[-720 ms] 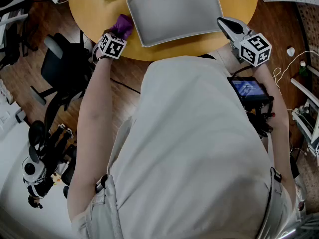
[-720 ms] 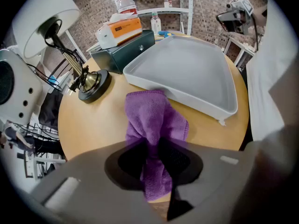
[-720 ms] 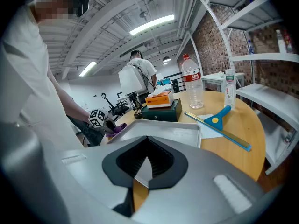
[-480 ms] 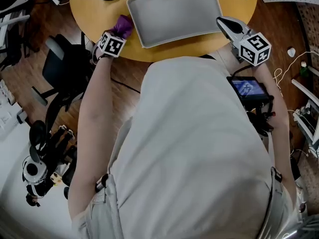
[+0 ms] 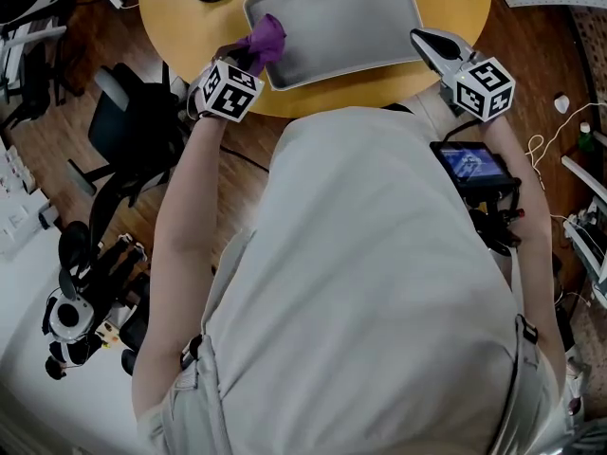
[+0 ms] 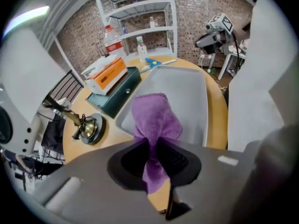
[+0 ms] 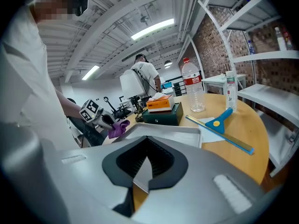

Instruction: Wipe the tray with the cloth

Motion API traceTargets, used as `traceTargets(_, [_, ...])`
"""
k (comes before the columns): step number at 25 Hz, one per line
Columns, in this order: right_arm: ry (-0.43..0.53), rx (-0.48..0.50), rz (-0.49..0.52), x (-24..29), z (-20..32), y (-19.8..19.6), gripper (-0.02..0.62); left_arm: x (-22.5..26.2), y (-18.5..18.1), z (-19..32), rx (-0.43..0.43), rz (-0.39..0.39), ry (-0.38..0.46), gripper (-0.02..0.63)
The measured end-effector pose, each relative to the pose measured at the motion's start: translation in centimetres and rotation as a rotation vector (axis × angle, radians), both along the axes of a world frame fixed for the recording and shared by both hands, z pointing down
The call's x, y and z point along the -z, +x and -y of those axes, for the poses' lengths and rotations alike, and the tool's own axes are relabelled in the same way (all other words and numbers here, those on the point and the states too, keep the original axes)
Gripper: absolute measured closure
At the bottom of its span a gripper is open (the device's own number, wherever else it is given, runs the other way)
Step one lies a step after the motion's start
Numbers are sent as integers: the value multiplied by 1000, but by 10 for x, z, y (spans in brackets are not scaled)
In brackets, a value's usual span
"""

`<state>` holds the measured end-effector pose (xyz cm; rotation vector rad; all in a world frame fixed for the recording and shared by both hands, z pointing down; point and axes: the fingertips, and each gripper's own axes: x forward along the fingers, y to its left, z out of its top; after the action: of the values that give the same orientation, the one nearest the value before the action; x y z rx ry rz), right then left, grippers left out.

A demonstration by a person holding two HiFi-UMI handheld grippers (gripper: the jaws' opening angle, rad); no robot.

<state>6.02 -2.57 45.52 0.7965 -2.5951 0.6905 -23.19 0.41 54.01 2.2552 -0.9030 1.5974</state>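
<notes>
The grey tray (image 5: 351, 17) lies on the round wooden table (image 5: 185, 27). My left gripper (image 5: 248, 57) is shut on the purple cloth (image 5: 266, 38), which hangs over the tray's near left corner. In the left gripper view the cloth (image 6: 156, 120) is pinched between the pads and bunches out ahead over the tray (image 6: 187, 92). My right gripper (image 5: 424, 41) is at the tray's near right corner. In the right gripper view its jaws (image 7: 146, 164) are closed on the tray's rim (image 7: 182, 135). That view also shows the cloth (image 7: 119, 127) at the far side.
Beyond the tray stand a dark green box with an orange tissue box (image 6: 114, 85), a water bottle (image 7: 192, 90) and a blue scraper (image 7: 219, 121). A brass ornament on a black base (image 6: 88, 127) sits left of the tray. An office chair (image 5: 123, 112) stands by the table's left edge.
My left gripper has carried the cloth up and to the right, from the bare table beside the tray onto the tray's near left corner. The right gripper has stayed put.
</notes>
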Motion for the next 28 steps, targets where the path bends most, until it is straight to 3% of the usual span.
traceTargets(4, [0, -1, 6, -2, -1, -1, 592, -31, 39, -27, -135, 70, -68, 546])
traceTargets(10, [-15, -13, 6, 2, 7, 28, 592, -55, 77, -53, -188, 121, -163, 545])
traceTargets(13, [-21, -10, 8, 0, 4, 24, 592, -64, 77, -61, -227, 147, -174, 546])
traceTargets(20, [-26, -27, 5, -2, 4, 30, 592, -64, 100, -56, -266, 112, -171, 546])
traceTargets(28, [-38, -73, -8, -3, 1, 65, 592, -61, 189, -38, -328, 25, -171, 546])
